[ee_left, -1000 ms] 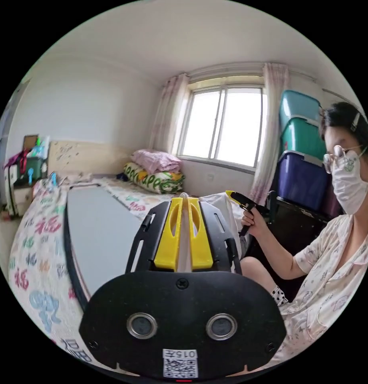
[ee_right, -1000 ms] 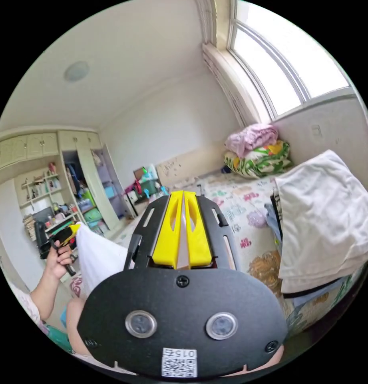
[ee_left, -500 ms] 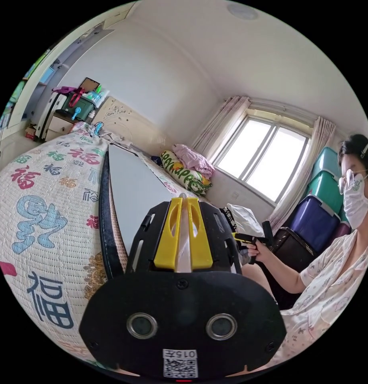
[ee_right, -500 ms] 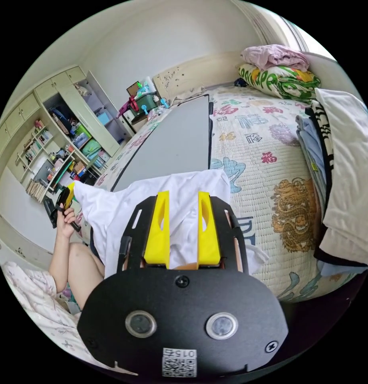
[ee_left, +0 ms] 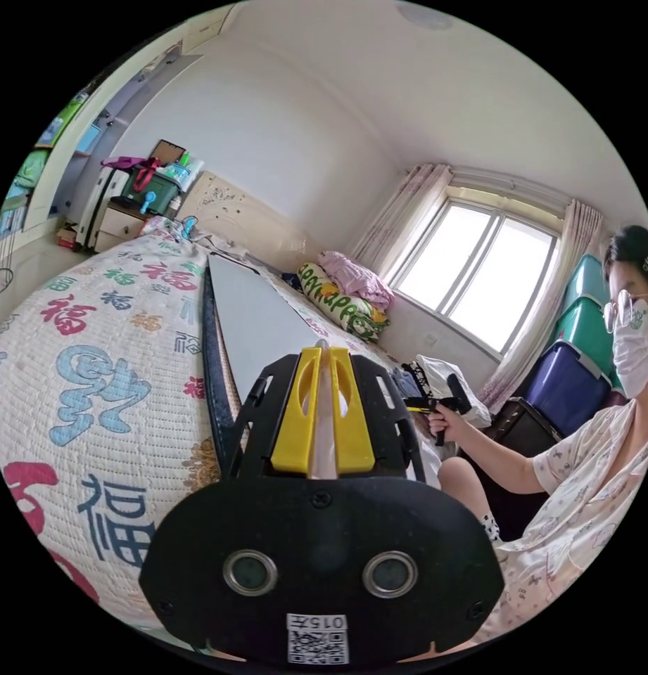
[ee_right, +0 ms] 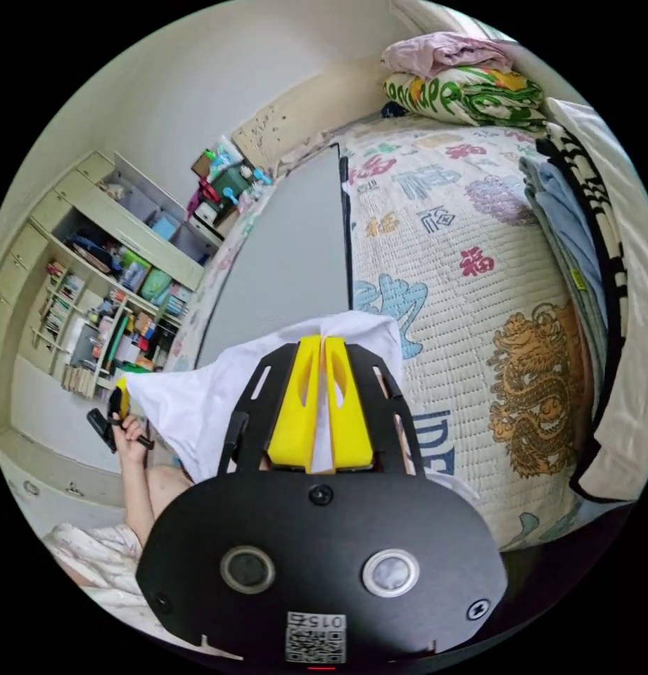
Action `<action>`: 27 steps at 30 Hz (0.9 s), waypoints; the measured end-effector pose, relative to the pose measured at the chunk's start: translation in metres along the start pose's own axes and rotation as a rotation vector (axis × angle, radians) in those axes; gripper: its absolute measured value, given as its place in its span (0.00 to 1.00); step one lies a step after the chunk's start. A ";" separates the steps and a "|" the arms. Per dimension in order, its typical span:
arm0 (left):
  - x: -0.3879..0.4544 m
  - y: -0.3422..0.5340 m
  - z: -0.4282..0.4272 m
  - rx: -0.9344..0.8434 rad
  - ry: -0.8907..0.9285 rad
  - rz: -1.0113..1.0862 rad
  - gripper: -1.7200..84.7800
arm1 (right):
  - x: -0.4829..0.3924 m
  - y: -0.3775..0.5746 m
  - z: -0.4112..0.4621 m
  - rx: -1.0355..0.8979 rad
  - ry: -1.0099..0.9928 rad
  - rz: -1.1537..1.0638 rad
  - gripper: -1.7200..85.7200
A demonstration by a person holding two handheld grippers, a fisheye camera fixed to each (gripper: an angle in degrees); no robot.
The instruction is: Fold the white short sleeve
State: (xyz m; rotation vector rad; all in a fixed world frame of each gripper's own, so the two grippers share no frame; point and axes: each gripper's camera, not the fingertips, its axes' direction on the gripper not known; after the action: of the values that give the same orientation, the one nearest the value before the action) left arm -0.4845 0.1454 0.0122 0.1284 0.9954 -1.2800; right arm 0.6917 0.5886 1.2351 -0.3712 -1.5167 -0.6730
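In the right gripper view, the right gripper (ee_right: pixel 322 344) occupies the lower centre of the frame with its yellow fingers (ee_right: pixel 295 408) pressed together on a corner of the white short-sleeve cotton shirt (ee_right: pixel 197 401), which stretches toward the lower left, where the left gripper (ee_right: pixel 117 402) in the person's hand (ee_right: pixel 131 430) holds its other end. In the left gripper view, the left gripper's yellow fingers (ee_left: pixel 299 411) sit at lower centre, nearly closed on a strip of pale cloth. The shirt hangs at the near edge of the bed with the patterned quilted cover (ee_right: pixel 443 232), beside the flat grey board (ee_right: pixel 288 246) lying on it.
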 end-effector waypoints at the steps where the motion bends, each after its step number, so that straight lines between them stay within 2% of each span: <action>1: 0.002 0.002 -0.009 0.011 -0.013 -0.005 0.02 | 0.007 0.005 -0.030 0.056 -0.069 0.012 0.01; 5: 0.035 0.000 -0.079 0.072 -0.076 0.008 0.02 | 0.020 0.034 -0.157 0.266 -0.159 -0.008 0.01; 8: 0.084 -0.010 -0.133 0.129 -0.121 0.096 0.02 | 0.018 0.062 -0.246 0.387 -0.221 -0.086 0.01; 14: 0.192 -0.032 -0.239 0.289 -0.113 0.263 0.02 | -0.026 0.117 -0.356 0.523 -0.264 -0.301 0.01; 21: 0.278 -0.029 -0.329 0.439 -0.122 0.349 0.02 | -0.058 0.152 -0.402 0.634 -0.306 -0.422 0.01; 27: 0.300 -0.034 -0.329 0.416 -0.145 0.366 0.02 | -0.049 0.125 -0.385 0.680 -0.345 -0.424 0.01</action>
State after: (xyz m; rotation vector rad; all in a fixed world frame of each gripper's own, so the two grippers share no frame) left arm -0.7068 0.1065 -0.3726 0.5080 0.5393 -1.1222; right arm 1.0751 0.4559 1.1909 0.3821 -2.0732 -0.3826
